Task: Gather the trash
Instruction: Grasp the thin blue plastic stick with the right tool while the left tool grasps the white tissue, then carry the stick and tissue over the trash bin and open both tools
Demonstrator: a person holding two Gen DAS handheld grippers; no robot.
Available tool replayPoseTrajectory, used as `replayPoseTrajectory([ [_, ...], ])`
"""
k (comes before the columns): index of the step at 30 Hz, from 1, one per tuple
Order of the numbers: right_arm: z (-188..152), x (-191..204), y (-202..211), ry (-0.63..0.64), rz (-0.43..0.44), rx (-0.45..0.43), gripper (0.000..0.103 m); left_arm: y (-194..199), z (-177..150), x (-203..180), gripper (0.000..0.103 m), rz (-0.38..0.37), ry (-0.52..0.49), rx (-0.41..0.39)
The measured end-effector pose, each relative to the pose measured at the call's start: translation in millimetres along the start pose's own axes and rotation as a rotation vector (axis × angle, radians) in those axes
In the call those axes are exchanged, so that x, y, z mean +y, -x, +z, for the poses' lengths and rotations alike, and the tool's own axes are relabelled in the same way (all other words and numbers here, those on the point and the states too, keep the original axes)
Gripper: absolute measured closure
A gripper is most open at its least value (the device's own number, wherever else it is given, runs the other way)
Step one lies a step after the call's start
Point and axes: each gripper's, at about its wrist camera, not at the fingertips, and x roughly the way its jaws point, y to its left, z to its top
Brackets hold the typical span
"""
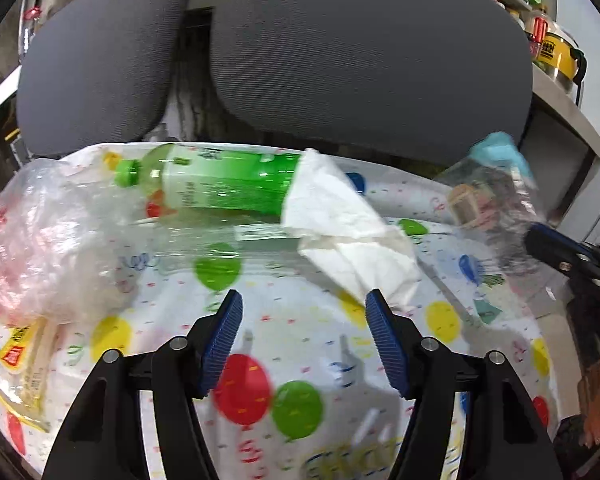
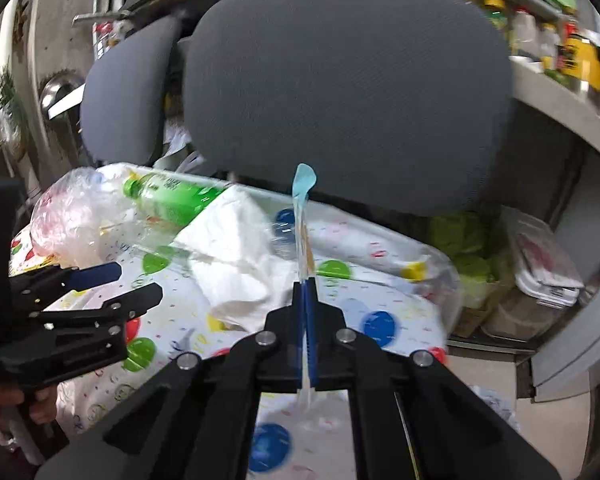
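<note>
Tissue (image 1: 340,220) lies just ahead-right of spread, empty left fingers (image 1: 304,300), nearer than right fingers (image 2: 305,284) clenched on clear wrapper (image 2: 303,216).

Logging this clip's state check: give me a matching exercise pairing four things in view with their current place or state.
Column 1:
1. green bottle
2. white tissue
3. clear wrapper
4. left claw

Column 2:
A. open, holding nothing
B. pinched in the shut right claw
C. lying on its side at the table's far edge
D. crumpled, overlapping the bottle's base

Pairs: 1-C, 2-D, 3-B, 4-A
</note>
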Motion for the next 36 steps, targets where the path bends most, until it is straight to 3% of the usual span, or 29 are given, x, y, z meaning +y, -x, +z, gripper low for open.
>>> replayPoseTrajectory([
  [4,-4,-27,18,-0.031,-0.051,-0.033,0.101,-13,7,-13,0.03,-0.04,0.04,0.002],
  [13,-9,-57,12,-0.079,-0.04,-0.041,0.101,-79,26,-28,0.028,0.001,0.1,0.077],
  [16,-10,-60,8,-0.083,-0.026,-0.036,0.101,-83,25,-35,0.029,0.007,0.102,0.076],
  [17,-10,-60,7,-0.084,-0.023,-0.035,0.101,-81,24,-39,0.035,0.009,0.088,0.071],
  [18,-10,-60,7,-0.086,-0.019,-0.035,0.101,-79,23,-43,0.06,0.009,0.06,0.072],
  [19,-10,-60,7,-0.087,-0.015,-0.036,0.101,-79,21,-46,0.079,0.006,0.041,0.087],
  [21,-10,-58,9,-0.082,-0.011,-0.038,0.101,-76,17,-47,0.097,-0.038,0.028,0.096],
  [32,-21,-50,65,-0.092,-0.01,-0.093,0.101,37,9,-52,0.102,-0.194,-0.059,-0.089],
  [36,-34,-62,93,-0.137,-0.027,-0.112,0.101,78,4,-73,0.102,-0.265,-0.109,-0.132],
])
